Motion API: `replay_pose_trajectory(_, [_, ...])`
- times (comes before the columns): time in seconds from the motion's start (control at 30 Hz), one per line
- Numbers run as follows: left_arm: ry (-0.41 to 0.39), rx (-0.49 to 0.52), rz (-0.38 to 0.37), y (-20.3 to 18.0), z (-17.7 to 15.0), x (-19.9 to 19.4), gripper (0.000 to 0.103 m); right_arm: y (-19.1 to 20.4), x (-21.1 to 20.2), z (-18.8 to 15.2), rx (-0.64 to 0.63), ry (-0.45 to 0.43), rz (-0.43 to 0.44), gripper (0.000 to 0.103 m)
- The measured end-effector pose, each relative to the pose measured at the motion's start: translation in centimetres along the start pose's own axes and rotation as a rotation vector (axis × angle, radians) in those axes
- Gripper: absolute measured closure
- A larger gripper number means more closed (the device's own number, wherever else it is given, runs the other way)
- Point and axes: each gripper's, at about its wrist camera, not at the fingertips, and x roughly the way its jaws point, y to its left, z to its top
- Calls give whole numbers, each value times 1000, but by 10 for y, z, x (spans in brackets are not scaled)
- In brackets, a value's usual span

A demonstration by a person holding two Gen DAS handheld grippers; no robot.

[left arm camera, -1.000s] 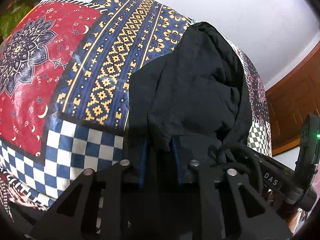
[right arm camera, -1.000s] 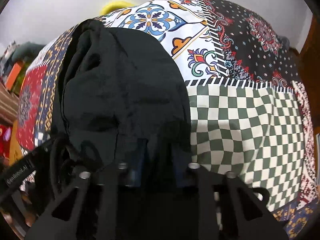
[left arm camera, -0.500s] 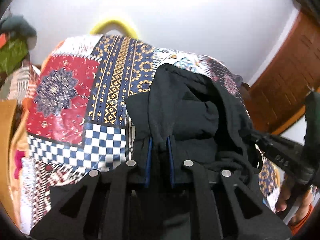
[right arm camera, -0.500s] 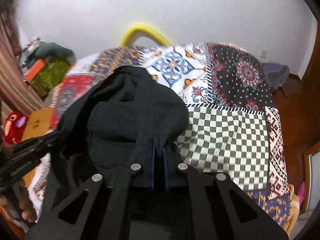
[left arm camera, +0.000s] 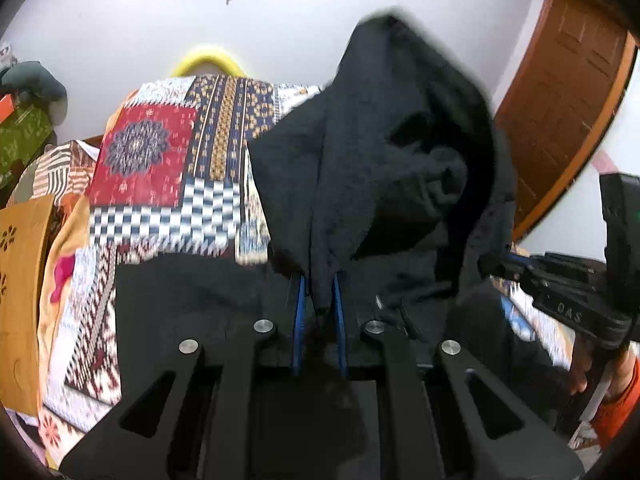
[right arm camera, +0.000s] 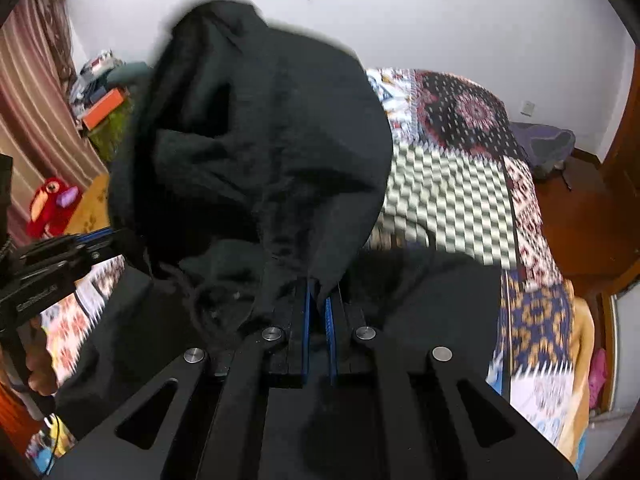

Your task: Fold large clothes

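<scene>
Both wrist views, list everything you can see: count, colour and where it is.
black garment: one, black, held up over the bed
patchwork bedspread: one, multicoloured, covering the bed
yellow curved bar: one, yellow, at the bed's far end
wooden door: one, brown, right of the left wrist view
plush toy: one, red, left of the bed
striped curtain: one, pink-brown, far left
left hand-held gripper: one, black, blue pads, shut on the garment
right hand-held gripper: one, black, blue pads, shut on the garment

The left gripper pinches a fold of the black garment, which bunches up above the patchwork bedspread, with the right gripper just beside it.
</scene>
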Motion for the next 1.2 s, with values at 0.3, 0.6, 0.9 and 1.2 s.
replay_pose_trajectory(0.3, [125,-21,12,13,-78,14,91,-10,0,-45,83,74,-8,92])
replay_pose_trajectory(0.6, [163,71,101,26,-120,-14,90,-12,-28,-88,-153,187,-202,90])
replay_pose_trajectory(0.9, [40,84,112,9,-97,-59,79,-25,-80,-76,-60,33,-220,76])
replay_pose_trajectory(1.2, [-64,132,70,-40,-78,-63,42,10,-85,-56,-92,-97,-143,36])
